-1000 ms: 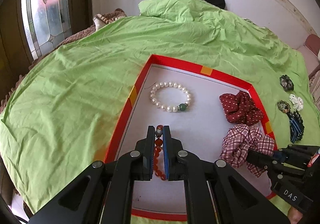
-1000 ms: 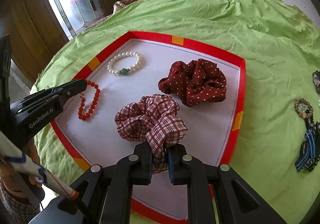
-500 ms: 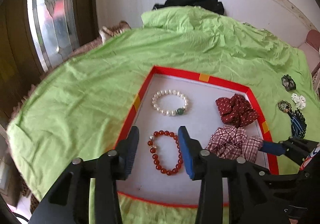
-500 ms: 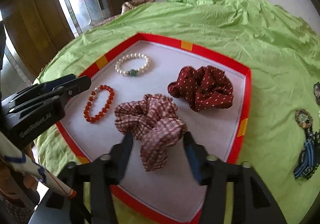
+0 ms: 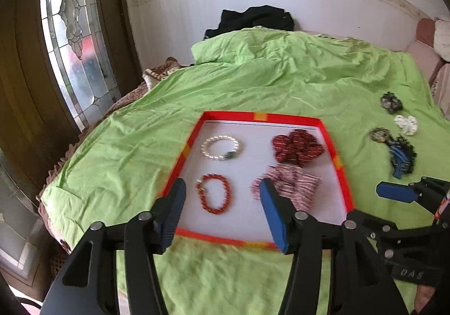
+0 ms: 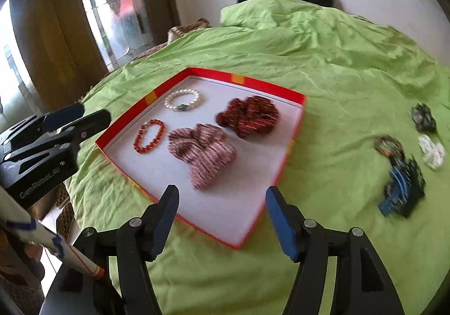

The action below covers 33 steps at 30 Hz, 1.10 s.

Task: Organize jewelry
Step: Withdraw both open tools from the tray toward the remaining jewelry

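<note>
Tray (image 5: 341, 174) with a red rim lies on the green bedspread (image 5: 126, 146) ahead of both tools. The left tool (image 5: 222, 188) has just been opening, nothing between its jaws — the red bead bracelet (image 5: 214, 193) lies past its tips, near the tray's left edge. The right tool (image 6: 222, 197) has also just been opening, empty, above the near rim — the plaid scrunchie (image 6: 204, 150) lies ahead, clear bedspread to its right before the hair clips (image 6: 402, 185).

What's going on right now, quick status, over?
Left gripper and right gripper open, empty, jaws just opened. Two bracelets, two scrunchies lie in tray. Hair clips wait on sheet. Nothing in the way.
</note>
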Each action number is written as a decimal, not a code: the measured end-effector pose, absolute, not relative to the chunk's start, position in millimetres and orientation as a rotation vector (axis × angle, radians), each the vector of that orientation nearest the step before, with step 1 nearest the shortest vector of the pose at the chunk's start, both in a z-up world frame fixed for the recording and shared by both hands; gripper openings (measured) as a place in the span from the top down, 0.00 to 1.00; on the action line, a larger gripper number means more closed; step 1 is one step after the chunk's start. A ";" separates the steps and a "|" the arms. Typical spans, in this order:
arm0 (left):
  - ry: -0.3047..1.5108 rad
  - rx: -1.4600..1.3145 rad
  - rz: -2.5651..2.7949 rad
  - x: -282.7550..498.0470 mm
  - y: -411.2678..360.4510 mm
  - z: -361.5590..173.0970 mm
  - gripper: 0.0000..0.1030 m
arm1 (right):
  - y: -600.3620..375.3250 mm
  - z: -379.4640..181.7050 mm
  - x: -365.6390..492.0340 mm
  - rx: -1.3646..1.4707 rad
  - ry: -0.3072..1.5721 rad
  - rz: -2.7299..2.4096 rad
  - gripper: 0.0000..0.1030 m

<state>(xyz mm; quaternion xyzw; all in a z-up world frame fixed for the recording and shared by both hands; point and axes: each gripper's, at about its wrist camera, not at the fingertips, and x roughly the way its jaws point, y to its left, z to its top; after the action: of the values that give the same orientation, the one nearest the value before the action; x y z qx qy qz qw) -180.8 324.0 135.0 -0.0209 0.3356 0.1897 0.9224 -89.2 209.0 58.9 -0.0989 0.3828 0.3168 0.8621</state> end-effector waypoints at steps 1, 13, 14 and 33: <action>0.691 -0.041 0.382 -182.2 316.9 136.2 0.45 | 202.9 59.5 -90.3 -0.200 0.802 0.656 0.33; 0.725 0.063 0.299 -178.4 232.0 140.6 0.44 | 81.4 64.3 -90.2 -0.074 0.793 0.486 0.30; 0.727 0.073 0.294 -177.3 225.0 140.9 0.44 | 71.4 63.6 -88.8 -0.064 0.795 0.472 0.30; 0.769 0.269 0.187 -146.4 112.9 125.2 0.38 | -74.2 48.0 -69.6 0.058 0.819 0.259 0.26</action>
<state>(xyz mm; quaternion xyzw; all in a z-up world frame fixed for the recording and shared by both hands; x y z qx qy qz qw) -146.4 112.9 125.2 0.1307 0.3732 0.0908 0.9140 -69.6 -74.2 48.0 0.0280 0.3968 0.1253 0.9089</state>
